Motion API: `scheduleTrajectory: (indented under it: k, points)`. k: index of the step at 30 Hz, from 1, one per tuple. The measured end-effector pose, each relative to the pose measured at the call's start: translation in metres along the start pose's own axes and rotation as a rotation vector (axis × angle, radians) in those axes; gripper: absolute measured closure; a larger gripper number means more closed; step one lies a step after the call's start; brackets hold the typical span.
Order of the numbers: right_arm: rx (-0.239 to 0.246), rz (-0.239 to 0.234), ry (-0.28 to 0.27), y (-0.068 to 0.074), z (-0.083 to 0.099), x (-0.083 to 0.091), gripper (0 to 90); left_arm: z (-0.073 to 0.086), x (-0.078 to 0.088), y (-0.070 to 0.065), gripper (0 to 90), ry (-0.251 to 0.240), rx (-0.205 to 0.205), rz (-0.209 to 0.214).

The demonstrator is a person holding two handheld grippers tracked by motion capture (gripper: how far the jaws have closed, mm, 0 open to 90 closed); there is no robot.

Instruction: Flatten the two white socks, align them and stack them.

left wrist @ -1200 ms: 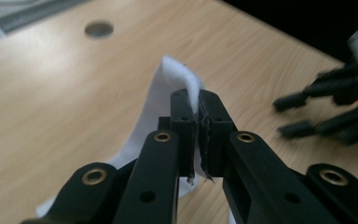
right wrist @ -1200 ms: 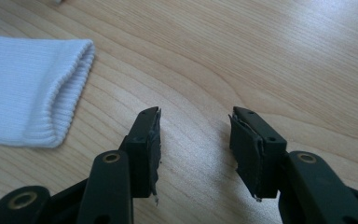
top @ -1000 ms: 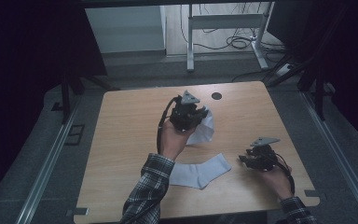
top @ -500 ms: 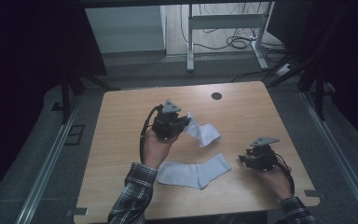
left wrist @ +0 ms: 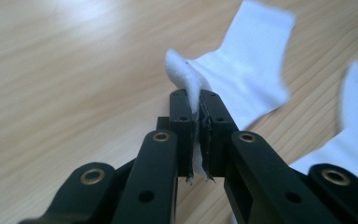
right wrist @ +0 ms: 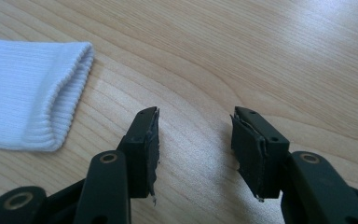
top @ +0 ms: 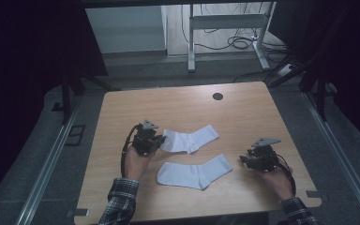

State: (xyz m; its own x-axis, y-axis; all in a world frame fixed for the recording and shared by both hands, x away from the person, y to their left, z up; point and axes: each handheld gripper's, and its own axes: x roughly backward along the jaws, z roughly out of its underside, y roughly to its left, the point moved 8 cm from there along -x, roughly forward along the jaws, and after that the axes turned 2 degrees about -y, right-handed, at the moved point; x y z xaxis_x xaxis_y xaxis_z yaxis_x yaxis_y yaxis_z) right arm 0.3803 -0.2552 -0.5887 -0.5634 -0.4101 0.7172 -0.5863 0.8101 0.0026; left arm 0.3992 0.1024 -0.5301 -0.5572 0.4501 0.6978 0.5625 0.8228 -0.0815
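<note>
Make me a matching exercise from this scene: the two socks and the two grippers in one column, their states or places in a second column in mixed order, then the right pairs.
Column one:
1. far sock
2. near sock
3. left gripper
4. right gripper

Column two:
A. jaws apart over bare table, nothing between them
B. lies flat and free, cuff toward the right gripper
C. one end pinched and lifted off the wood
D. jaws closed on white cloth

Pairs: 1-C, 2-B, 3-D, 4-A
</note>
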Motion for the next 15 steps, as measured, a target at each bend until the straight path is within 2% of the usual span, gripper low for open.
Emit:
scheduleTrajectory:
  k: [4,9,12,15]
  points:
    - [0.001,0.000,0.003,0.000,0.000,0.000,50.6,0.022,-0.004,0.013,84.4,0.032,0.027,-0.019]
    - [-0.002,0.002,0.004,0.000,0.000,0.000,50.6,0.047,-0.012,0.023,80.5,0.067,0.032,-0.048]
    - [-0.004,0.001,0.004,0.000,0.000,0.000,50.6,0.053,-0.011,0.028,69.4,0.030,0.056,-0.068]
    - [-0.006,0.002,0.010,0.000,-0.001,0.000,50.9,0.054,-0.006,0.031,64.3,0.002,0.062,-0.077]
